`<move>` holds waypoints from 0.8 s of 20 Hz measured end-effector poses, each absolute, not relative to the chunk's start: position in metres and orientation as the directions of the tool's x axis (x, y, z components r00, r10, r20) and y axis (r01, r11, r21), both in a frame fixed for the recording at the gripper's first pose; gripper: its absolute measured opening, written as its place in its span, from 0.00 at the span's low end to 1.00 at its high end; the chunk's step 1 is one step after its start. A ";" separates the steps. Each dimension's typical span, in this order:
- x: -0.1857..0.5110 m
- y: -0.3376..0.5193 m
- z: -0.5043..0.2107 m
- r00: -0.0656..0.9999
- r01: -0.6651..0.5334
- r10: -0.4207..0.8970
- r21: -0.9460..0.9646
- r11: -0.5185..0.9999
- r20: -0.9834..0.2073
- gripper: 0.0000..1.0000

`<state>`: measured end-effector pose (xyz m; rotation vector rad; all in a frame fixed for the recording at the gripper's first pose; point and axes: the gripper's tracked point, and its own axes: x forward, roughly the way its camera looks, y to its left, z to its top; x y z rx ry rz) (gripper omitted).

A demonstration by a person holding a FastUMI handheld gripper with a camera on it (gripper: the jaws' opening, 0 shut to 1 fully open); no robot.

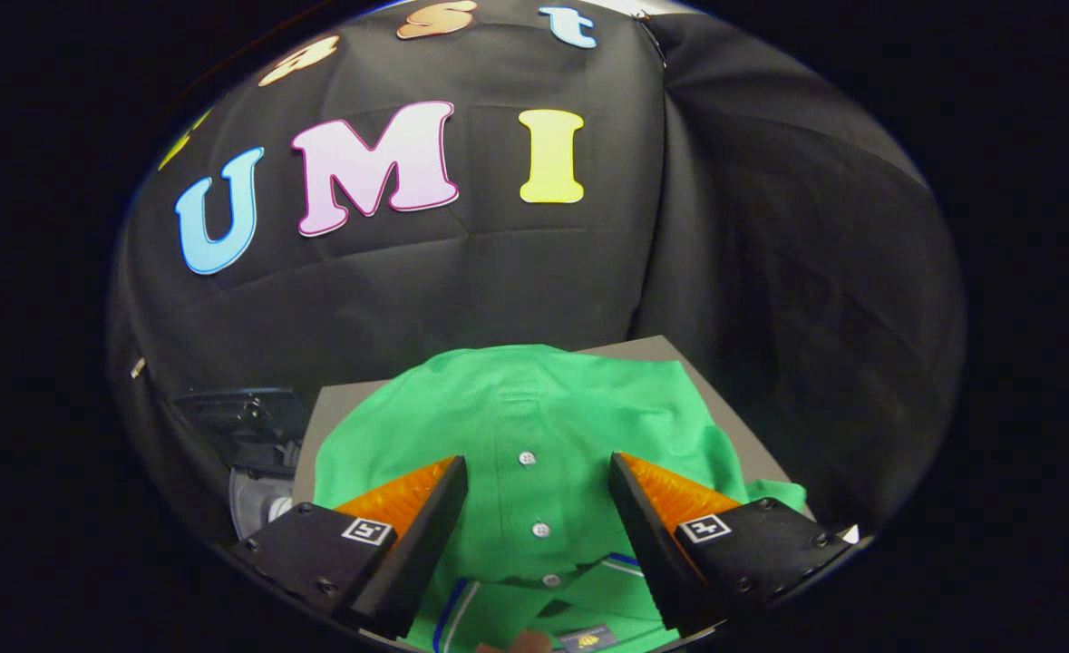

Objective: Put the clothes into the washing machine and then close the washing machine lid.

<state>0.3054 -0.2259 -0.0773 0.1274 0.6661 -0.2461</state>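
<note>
Gripper view shows your tongs (539, 472) spread wide, holding nothing, over the button placket of the green shirt (516, 408) lying flat on the grey board (733, 426). Pinch only one thin layer and it may slip out before reaching the washing machine (253, 453) beside it.
</note>
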 end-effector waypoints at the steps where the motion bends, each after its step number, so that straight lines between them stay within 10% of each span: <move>1: 0.309 -0.223 -0.082 0.760 0.255 -0.160 0.062 0.965 -0.630 0.99; 7: 0.321 -0.233 -0.107 0.730 0.246 -0.187 -0.002 0.969 -0.658 0.96; 12: 0.316 -0.239 -0.101 0.747 0.348 -0.231 0.071 0.935 -0.624 0.21; 16: 0.310 -0.236 -0.078 0.760 0.392 -0.300 0.039 0.919 -0.576 0.21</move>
